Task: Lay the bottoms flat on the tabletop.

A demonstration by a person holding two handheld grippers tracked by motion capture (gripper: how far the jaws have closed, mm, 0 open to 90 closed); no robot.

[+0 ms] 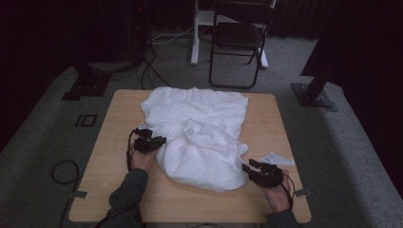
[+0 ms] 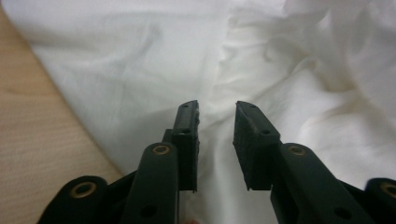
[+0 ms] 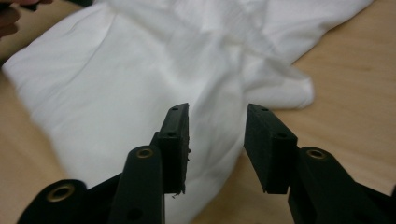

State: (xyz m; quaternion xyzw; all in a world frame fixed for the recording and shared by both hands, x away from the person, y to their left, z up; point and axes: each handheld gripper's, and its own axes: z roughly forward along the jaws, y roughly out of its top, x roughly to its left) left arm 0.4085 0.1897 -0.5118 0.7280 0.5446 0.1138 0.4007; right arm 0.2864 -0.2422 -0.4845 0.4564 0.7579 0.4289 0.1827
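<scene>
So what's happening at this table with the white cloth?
A person sits at a wooden table with a two-jaw gripper in each hand, working on a rumpled white cloth, apparently folding it. The left gripper sits at the cloth's left edge and the right gripper at its near right corner. Both are open, with nothing pinched between their fingers, so the cloth lies loose in a partly folded heap.

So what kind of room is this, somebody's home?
Probably not; it looks like a recording studio or lab. A lone wooden table stands on grey carpet between black curtains and metal stands, with cables on the floor and a folding chair.
</scene>
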